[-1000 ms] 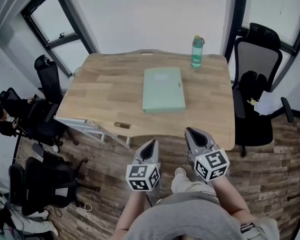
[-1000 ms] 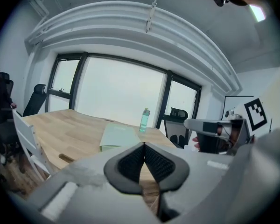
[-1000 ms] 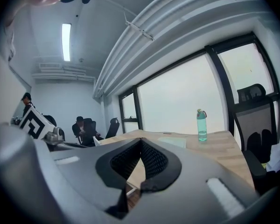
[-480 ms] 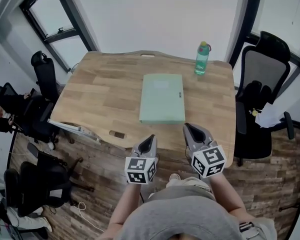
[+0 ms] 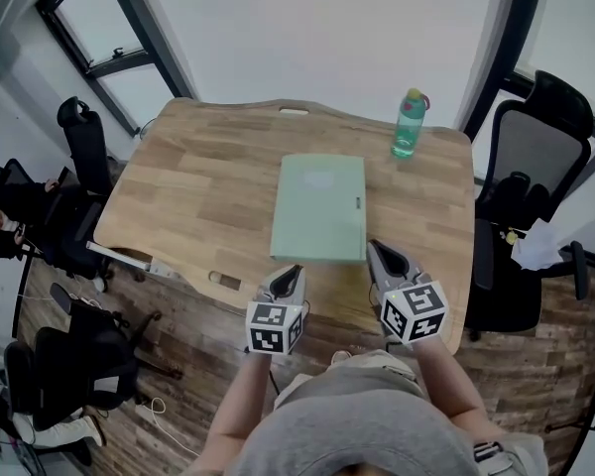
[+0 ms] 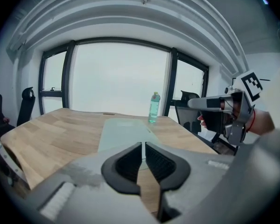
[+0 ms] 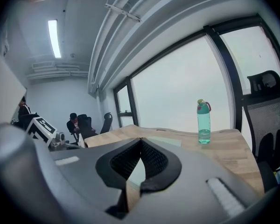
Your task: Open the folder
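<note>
The near end of the pale green flat rectangular folder (image 5: 319, 206) is hidden behind the jaws in both gripper views, and a small dark mark on its right long edge is too small to make out. The person's arms are cut off at the bottom of the head view. The folder looks matte and smooth, lying closed and flat on the light wooden plank-grained table (image 5: 198, 186) with rounded corners. It sits around the table's middle, nearer the front edge, with its long axis running from the front edge toward the far edge. A translucent teal bottle (image 5: 410, 125) stands upright near the far right corner. The grey left gripper (image 5: 291, 269) hovers at the folder's near left corner, its ribbed dark jaws clenched to a sliver on nothing. The right gripper (image 5: 375, 246), at the near right corner, is clenched empty too.
</note>
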### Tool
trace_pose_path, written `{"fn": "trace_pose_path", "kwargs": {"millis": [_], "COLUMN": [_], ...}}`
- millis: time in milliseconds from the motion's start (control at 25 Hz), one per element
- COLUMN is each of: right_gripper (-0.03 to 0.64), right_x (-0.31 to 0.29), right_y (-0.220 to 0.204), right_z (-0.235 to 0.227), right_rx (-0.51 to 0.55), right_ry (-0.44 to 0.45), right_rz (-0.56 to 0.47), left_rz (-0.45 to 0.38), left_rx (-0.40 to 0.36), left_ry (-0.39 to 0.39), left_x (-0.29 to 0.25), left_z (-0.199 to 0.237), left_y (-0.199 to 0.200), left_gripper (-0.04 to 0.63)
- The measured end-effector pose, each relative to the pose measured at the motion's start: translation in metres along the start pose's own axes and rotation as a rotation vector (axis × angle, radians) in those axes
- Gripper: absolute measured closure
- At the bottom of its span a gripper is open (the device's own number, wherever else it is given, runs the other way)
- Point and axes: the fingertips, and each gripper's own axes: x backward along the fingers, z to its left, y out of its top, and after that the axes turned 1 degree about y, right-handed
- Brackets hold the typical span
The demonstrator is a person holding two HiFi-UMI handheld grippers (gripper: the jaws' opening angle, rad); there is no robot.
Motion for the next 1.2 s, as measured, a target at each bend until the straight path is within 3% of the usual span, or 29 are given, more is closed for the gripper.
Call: {"fn": "trace_pose_path", "kwargs": {"millis": [160,320,440,640,920,1200], "right_gripper": [0.618,0.618,0.618,0.618,0.618,0.618], "right_x": [-0.018,-0.033,-0.044,-0.055,-0.082,-0.096], "right_y": [-0.016,-0.037,-0.055,-0.081,-0.115,-0.14], "right_z": [-0.016,-0.03,-0.041,-0.052,-0.062,-0.078], "right_rx": [0.02,0.02,0.025,0.018,0.049,0.034], "right_ry": [-0.002,-0.001,-0.01,-0.02,-0.03,-0.066], "right_rz": [0.03,0.079,0.132,0.213,0.323,0.416], "left_rz": [0.039,0.1,0.186,0.316,0.427,0.458], "left_rx": [-0.039,-0.122,-0.203,-0.269,-0.343,-0.389], "left_ry": [0.003,0.021,0.051,0.077,0.102,0.103], "left_x": [-0.018,-0.036,-0.048,-0.063,-0.078,-0.084], "left_z": [0.01,0.021,0.035,0.055,0.082,0.092], "left_y": [-0.005,-0.013,-0.028,-0.056,-0.078,-0.085], "left_gripper": [0.569,0.501,0.452,0.365,0.345,0.345]}}
